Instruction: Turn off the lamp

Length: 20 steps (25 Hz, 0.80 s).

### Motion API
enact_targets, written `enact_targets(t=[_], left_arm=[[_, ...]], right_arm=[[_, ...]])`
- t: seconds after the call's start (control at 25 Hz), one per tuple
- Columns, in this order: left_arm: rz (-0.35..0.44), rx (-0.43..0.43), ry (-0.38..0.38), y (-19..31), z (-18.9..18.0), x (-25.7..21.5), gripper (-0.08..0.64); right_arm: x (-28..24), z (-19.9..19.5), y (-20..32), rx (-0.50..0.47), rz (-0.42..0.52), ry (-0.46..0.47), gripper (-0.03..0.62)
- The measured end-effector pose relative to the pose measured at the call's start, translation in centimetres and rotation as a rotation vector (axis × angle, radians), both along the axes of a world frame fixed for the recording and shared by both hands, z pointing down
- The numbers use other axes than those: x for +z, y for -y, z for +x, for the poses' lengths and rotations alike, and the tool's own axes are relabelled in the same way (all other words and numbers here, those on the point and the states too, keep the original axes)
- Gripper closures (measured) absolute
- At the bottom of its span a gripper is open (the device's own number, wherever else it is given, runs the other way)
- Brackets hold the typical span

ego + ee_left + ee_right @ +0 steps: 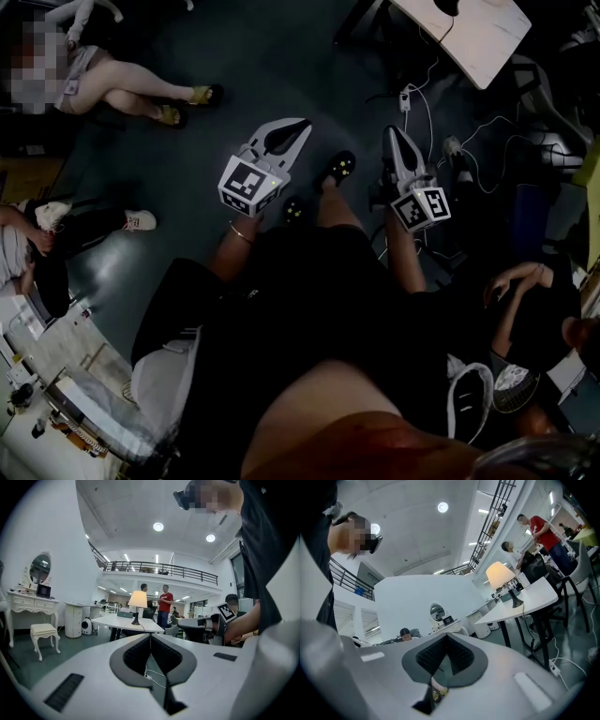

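The lamp [137, 601] is lit, with a cream shade on a dark stem, and stands on a white table [123, 622] some way ahead in the left gripper view. In the right gripper view the lamp [501, 574] glows on the same table [532, 597], to the upper right and far from the jaws. My left gripper [150, 635] is shut with nothing between its jaws. My right gripper [446, 634] is shut and empty too. In the head view both grippers, left [302, 125] and right [392, 131], hang side by side over the dark floor.
Two people stand behind the lamp table [164, 603]. Cables and a power strip [406, 98] lie on the floor ahead. People sit on the floor at the left [122, 84] and right [525, 309]. A white dressing table [29, 604] and stool [43, 631] stand at the left.
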State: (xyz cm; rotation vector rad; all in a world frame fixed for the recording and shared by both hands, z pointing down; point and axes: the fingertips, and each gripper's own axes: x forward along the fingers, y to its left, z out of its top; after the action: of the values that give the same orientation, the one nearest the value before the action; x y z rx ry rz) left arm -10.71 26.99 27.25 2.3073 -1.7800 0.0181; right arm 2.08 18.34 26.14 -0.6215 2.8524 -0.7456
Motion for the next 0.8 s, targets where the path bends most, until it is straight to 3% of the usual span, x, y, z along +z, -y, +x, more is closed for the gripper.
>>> enact_targets(t=[0.4, 0.8], left_arm=[[-0.026, -0.011, -0.016, 5.3, -1.1, 1.2, 0.552], [-0.031, 0.062, 0.012, 14.1, -0.4, 1.3, 0.552]], right_arm=[[2.1, 0.6, 6.1, 0.052, -0.033, -0.015, 0.592], [3.8, 2.5, 13.8, 0.122, -0.057, -0.009, 0.592]])
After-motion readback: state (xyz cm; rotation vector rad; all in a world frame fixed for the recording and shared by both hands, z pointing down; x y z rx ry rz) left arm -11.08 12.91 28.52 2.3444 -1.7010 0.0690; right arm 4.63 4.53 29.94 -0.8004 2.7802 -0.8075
